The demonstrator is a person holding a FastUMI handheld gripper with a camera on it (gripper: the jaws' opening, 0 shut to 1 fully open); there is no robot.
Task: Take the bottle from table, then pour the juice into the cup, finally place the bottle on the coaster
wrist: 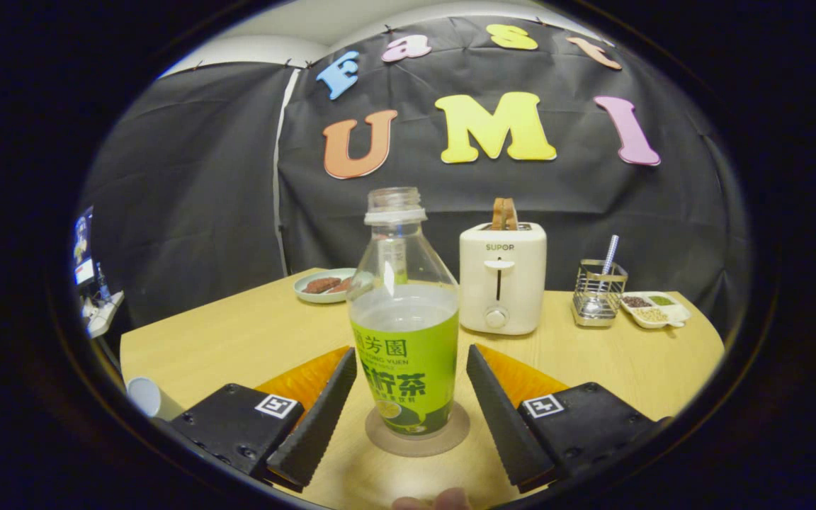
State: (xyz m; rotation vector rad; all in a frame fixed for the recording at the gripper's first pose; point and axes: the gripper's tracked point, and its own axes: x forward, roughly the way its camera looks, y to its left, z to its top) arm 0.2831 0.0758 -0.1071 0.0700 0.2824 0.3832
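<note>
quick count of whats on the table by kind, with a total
bottle, open-topped, standing on the coaster between the open gripper fingers: 1
coaster: 1
cup: 1
toaster: 1
plate with food: 1
wire holder: 1
divided dish: 1
total: 7

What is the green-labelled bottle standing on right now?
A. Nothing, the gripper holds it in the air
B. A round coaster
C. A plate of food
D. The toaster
B. The bottle stands upright on the round coaster, which rests on the table; the gripper is open, its fingers on either side of the bottle with gaps between.
</note>
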